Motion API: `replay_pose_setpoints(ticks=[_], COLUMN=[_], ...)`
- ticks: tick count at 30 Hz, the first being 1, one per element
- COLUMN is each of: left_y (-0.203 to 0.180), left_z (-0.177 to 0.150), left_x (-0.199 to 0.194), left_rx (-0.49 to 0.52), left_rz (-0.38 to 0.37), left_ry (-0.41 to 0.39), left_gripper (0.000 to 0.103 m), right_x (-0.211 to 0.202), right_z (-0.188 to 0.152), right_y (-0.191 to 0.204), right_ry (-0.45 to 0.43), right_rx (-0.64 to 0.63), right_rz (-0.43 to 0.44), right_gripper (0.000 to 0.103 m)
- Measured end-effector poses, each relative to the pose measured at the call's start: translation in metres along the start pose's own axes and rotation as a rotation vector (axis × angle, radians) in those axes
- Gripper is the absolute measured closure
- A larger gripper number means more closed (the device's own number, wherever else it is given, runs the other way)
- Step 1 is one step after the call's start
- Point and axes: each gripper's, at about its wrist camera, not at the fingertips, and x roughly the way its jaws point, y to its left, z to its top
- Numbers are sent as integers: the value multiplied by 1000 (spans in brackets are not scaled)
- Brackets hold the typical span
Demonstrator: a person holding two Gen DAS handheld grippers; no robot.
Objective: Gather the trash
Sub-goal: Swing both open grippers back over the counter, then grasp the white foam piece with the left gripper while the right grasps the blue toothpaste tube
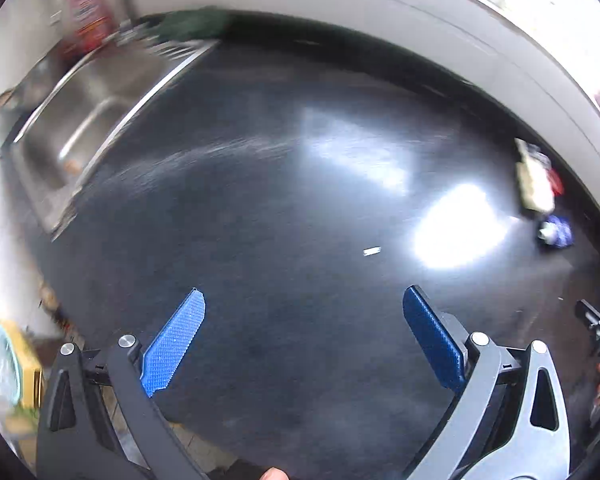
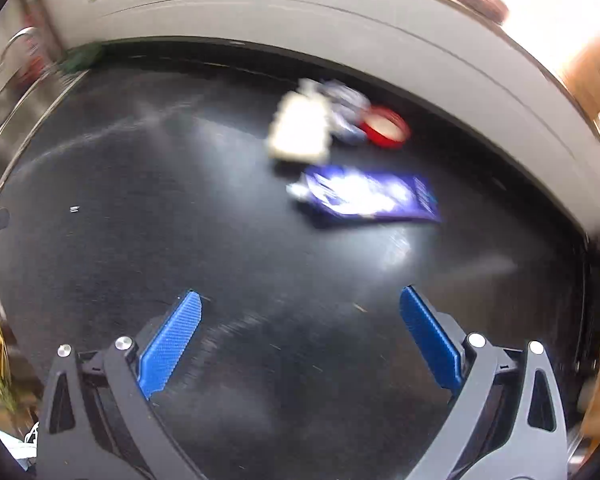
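Note:
Trash lies on a black countertop (image 2: 180, 220) near the back wall. In the right wrist view a blue-and-white foil wrapper (image 2: 368, 198) lies flat, with a cream crumpled paper piece (image 2: 300, 130), a blue-white wrapper (image 2: 346, 106) and a red lid (image 2: 386, 126) behind it. My right gripper (image 2: 300, 300) is open and empty, well short of the wrapper. In the left wrist view the same pile shows at far right: the cream piece (image 1: 534, 180) and the blue wrapper (image 1: 556, 232). A small white scrap (image 1: 372, 251) lies ahead of my open, empty left gripper (image 1: 304, 296).
A steel sink (image 1: 72, 128) sits at the left end of the counter, with a red container (image 1: 86, 16) and a green object (image 1: 192, 22) behind it. A white wall (image 2: 340, 24) runs along the back. The right gripper's body (image 1: 598, 328) shows at the left view's right edge.

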Motion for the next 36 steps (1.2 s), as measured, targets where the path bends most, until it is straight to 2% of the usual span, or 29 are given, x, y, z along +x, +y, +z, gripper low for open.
replay_pose_setpoints(ticks=[2,4,8,10,13,17,18,19,21,24,25,26,27,28,29,32,36], left_y=[-51,-96,-164,-200,-228,-248,-249,-249,-254,-251,-249,-246,-242,-237,-234,-219,-185], left_z=[26,50,88,101,108,115,115,115,115,117,119,120,120,121,123,124,122], left_x=[13,28,62,77,103,132,142,145,146,144,144,140,136,133,131,127,107], left_rx=[93,151,173,194,240,261,264,268,358,403,405,409,408,398,381,324,275], left_rz=[-59,-106,-177,-167,-140,-122,-129,-121,-112,-149,-153,-159,-174,-205,-245,-285,-274], left_ry=[14,30,89,121,137,167,187,174,135,124,112,93,81,75,89,113,68], left_gripper=[7,7,7,6,7,6,6,5,5,6,12,24,31,56,73,80,82], right_x=[4,2,-3,-7,5,33,38,42,49,58,62,67,72,76,79,88,103], right_z=[-19,-37,-57,-56,-50,-31,-25,-18,-4,12,17,23,28,33,38,56,83], right_y=[-54,-90,-125,-130,-138,-133,-132,-129,-122,-113,-110,-107,-104,-100,-97,-84,-64], right_ry=[29,36,22,31,56,90,96,99,104,108,114,121,129,136,138,144,151], right_rx=[165,292,425,463,547,718,737,749,756,754,765,781,801,823,843,883,875], right_rz=[-22,-31,-38,-33,25,186,194,198,205,213,217,223,231,243,243,196,105], right_gripper=[7,7,7,7,7,7,7,7,7,7,7,7,7,7,7,7,13])
